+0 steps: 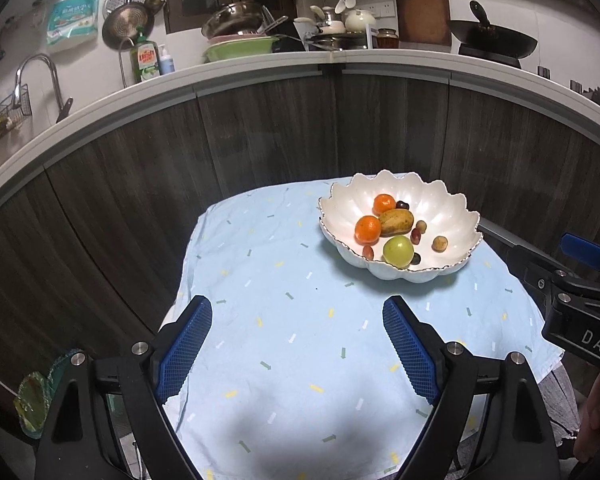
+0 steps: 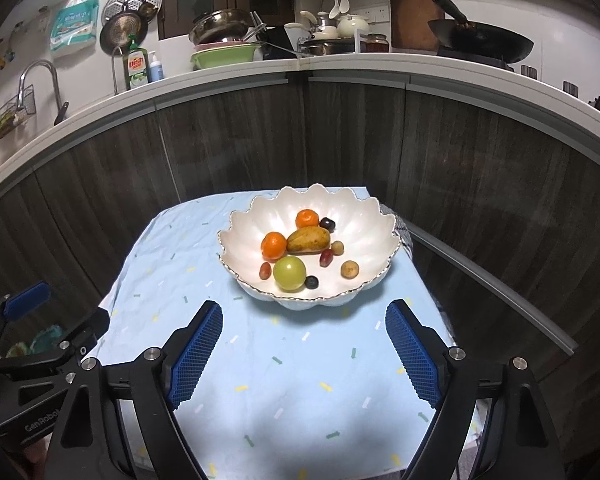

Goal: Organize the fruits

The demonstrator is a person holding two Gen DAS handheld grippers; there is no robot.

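Note:
A white scalloped bowl [image 1: 452,216] [image 2: 364,220] stands on the far right part of a light blue cloth. In it lie two oranges [image 2: 274,245], a yellow-brown mango [image 2: 309,239], a green apple [image 2: 289,273] and several small grapes and berries. My left gripper [image 1: 297,312] hovers open over the bare cloth, short of the bowl and to its left. My right gripper [image 2: 304,318] is open too, with its blue pads either side of the bowl's near rim and apart from it. Neither holds anything. Each gripper shows at the edge of the other's view.
The blue cloth [image 1: 284,320] covers a small table in front of dark wood cabinet fronts [image 1: 268,136]. A counter above carries a sink tap [image 1: 36,76], dish soap, pans and a wok [image 1: 492,40]. A green object [image 1: 36,396] lies low at the left.

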